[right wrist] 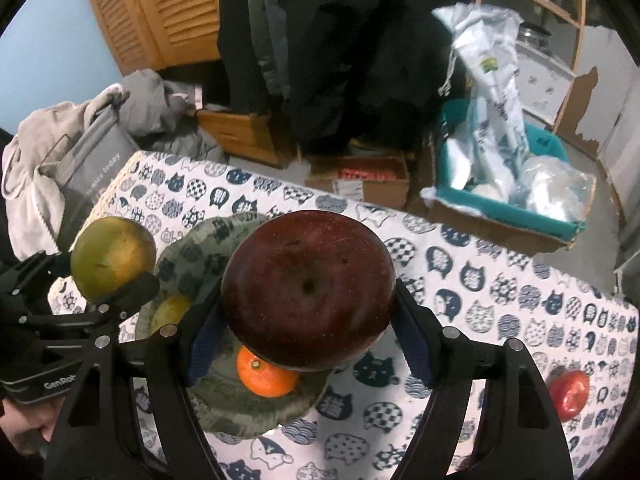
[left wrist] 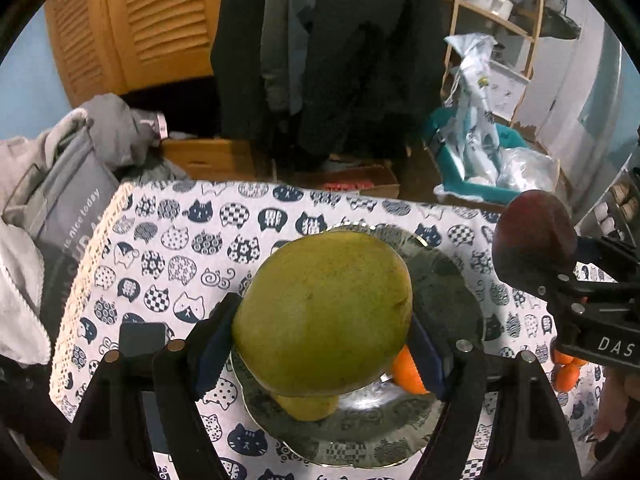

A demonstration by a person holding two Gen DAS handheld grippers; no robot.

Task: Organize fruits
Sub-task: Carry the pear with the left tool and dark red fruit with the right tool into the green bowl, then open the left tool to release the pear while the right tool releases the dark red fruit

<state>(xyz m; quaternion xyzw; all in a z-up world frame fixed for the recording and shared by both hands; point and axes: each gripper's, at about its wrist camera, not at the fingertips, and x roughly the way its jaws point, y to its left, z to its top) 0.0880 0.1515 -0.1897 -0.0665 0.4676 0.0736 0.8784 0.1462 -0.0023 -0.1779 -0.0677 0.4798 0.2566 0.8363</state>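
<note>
My left gripper (left wrist: 322,348) is shut on a large green mango-like fruit (left wrist: 324,312), held above a grey patterned plate (left wrist: 452,292). On the plate lie a small yellow-green fruit (left wrist: 308,406) and an orange (left wrist: 408,372). My right gripper (right wrist: 308,340) is shut on a dark red apple (right wrist: 308,292), over the plate's (right wrist: 236,408) right side and above the orange (right wrist: 266,374). In the right wrist view the left gripper (right wrist: 104,292) with the green fruit (right wrist: 112,260) is at the left. The left wrist view has the apple (left wrist: 532,240) at the right.
A cat-patterned tablecloth (right wrist: 500,280) covers the table. A red fruit (right wrist: 568,394) lies on it at the right, and small oranges (left wrist: 566,372) sit near the right gripper. A grey bag (left wrist: 68,208) stands past the left edge. Boxes and a teal bin (right wrist: 520,208) are on the floor beyond.
</note>
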